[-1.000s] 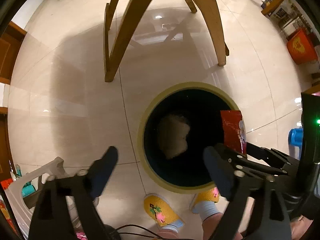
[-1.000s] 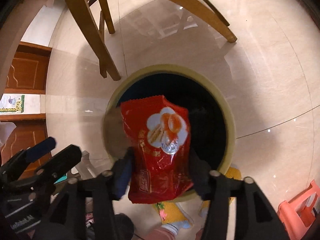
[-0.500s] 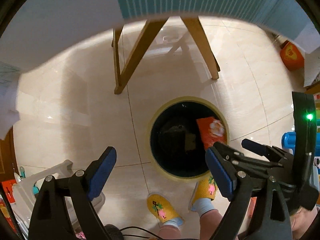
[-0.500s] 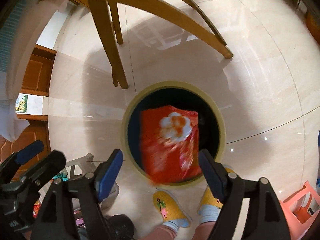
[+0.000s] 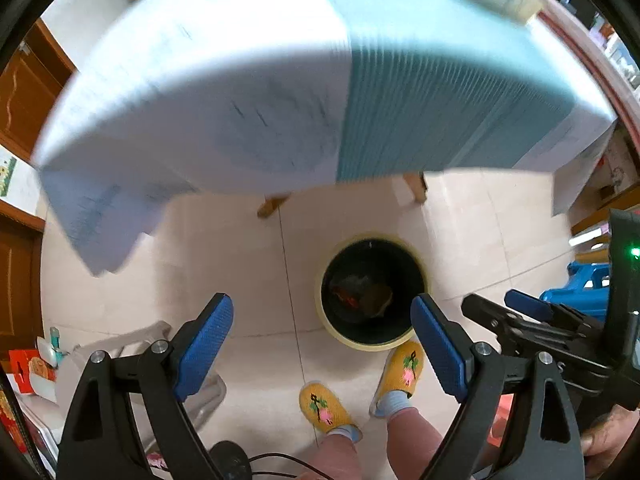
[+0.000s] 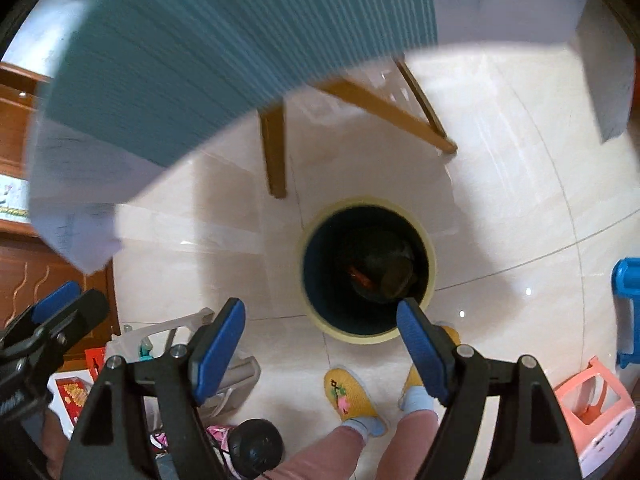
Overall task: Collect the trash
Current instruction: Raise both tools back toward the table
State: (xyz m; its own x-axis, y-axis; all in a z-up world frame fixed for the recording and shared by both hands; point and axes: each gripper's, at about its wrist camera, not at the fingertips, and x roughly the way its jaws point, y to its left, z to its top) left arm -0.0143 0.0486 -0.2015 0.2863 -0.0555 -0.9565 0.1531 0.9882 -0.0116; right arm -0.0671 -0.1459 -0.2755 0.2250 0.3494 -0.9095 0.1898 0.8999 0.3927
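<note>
A round trash bin with a yellow rim stands on the tiled floor, far below both grippers. A red snack packet lies at its dark bottom beside a brown crumpled lump. My left gripper hangs open and empty, high over the bin's near edge. My right gripper is open too, with nothing between its blue pads. In the left wrist view the right gripper's fingers show at the right edge.
A table under a white and teal cloth fills the upper view, on wooden legs. A person's feet in yellow slippers stand by the bin. A pink stool, a blue plastic item and a white rack flank it.
The right gripper opened and the red packet fell from it into the bin. Both grippers rose, so the bin shrank and the table's cloth came into view.
</note>
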